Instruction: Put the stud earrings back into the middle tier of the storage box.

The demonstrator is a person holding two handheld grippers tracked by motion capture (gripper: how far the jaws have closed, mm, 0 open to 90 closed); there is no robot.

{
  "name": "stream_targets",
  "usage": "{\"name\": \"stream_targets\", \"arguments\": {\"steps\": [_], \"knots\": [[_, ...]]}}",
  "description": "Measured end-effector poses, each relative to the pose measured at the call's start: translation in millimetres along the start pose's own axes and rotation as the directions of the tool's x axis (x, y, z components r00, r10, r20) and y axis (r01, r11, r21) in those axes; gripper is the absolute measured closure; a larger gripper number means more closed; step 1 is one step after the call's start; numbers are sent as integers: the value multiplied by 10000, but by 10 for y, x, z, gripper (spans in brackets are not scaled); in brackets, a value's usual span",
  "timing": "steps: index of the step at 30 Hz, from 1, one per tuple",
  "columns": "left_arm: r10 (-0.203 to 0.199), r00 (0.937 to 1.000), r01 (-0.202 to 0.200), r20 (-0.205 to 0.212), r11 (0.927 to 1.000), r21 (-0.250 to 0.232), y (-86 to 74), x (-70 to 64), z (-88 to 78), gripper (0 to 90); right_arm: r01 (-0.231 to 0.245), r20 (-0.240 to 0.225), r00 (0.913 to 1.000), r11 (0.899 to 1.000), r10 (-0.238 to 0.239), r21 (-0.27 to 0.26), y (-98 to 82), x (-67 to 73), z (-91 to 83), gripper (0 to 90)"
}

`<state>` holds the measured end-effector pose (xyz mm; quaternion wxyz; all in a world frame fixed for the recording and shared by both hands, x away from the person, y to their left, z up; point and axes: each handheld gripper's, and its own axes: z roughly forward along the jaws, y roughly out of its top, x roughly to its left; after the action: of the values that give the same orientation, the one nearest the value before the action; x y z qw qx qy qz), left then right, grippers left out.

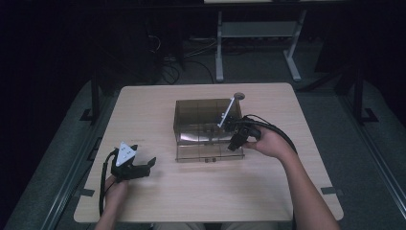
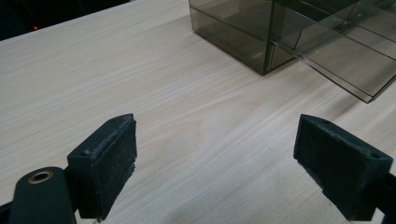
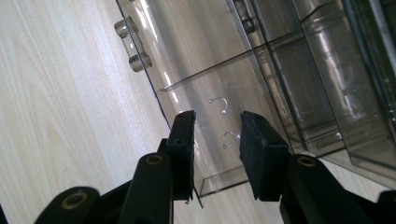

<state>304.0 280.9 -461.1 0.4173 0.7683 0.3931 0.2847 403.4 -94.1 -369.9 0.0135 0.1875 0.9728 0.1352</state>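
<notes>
Sitting mid-table, the smoky clear organizer [image 1: 203, 125] has its lower drawer [image 1: 209, 153] pulled out toward you. In your right gripper view that drawer [image 3: 205, 93] runs from between the jaws up and away, its divider crossing just beyond the tips and its two-knob handle [image 3: 132, 44] off to the upper left of them. Two small metal hooks lie on the drawer floor: one hook [image 3: 218, 103] just past the jaw tips, the other [image 3: 229, 137] in the gap between them. Your right gripper [image 3: 217, 135] hangs over the drawer's near end with its jaws part-way apart, pinching nothing. From above, your right hand [image 1: 268, 141] holds that gripper [image 1: 235, 142] at the drawer's right front corner, its cable looping behind.

Your left gripper [image 2: 215, 154] has its jaws spread wide over bare table [image 2: 140, 84], nothing between them; the organizer [image 2: 243, 32] and drawer [image 2: 345, 60] sit well beyond, up and right of the right jaw. From above, that gripper [image 1: 142, 167] rests near the front left of the table [image 1: 143, 110], well apart from the organizer.
</notes>
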Motion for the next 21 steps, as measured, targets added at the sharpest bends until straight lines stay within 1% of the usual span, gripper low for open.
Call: {"name": "stream_targets", "arguments": {"steps": [4,9,21], "knots": [[33,10000,-33,-8,10000,-1,0,-1,2,128,-7,103,9999,10000,6,51,-35,21,-31,634],[78,10000,-78,-11,10000,34,2,-1,3,128,-43,115,9999,10000,42,71,-89,40,-66,626],[93,10000,-93,-19,9999,46,2,-4,5,128,-206,112,9997,9997,208,-144,-241,73,-146,597]]}}
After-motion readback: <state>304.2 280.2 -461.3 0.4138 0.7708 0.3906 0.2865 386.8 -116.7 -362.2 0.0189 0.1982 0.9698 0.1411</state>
